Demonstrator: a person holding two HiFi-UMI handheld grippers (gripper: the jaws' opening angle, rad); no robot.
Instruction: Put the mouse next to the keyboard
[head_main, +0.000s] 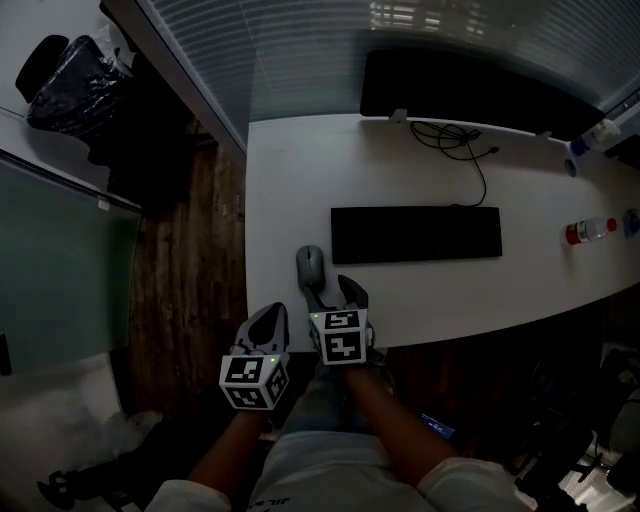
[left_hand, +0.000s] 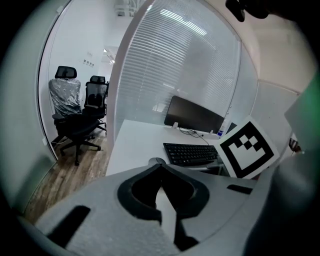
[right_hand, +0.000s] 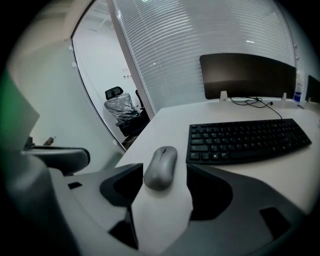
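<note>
The right gripper (head_main: 335, 292) has its jaws spread, and the near end of the mouse (right_hand: 161, 167) lies just between their tips. The gap on the right-hand jaw's side is clear. The left-hand jaw stands very close to the mouse but does not seem to press on it, so the mouse appears to be free and resting flat on the white desk (head_main: 290, 180). A little ahead of this gripper and to its right is the keyboard (right_hand: 247, 140). The mouse lies just beside the keyboard's left end, with a narrow strip of desk between them. The left gripper (left_hand: 160, 170) is held beside the right one, nearer to the person, with its jaws pressed together on nothing. Judging from this, the main part of the task looks done, because the mouse already sits next to the keyboard. What probably remains is only to pull the right gripper straight back without pushing the mouse.
</note>
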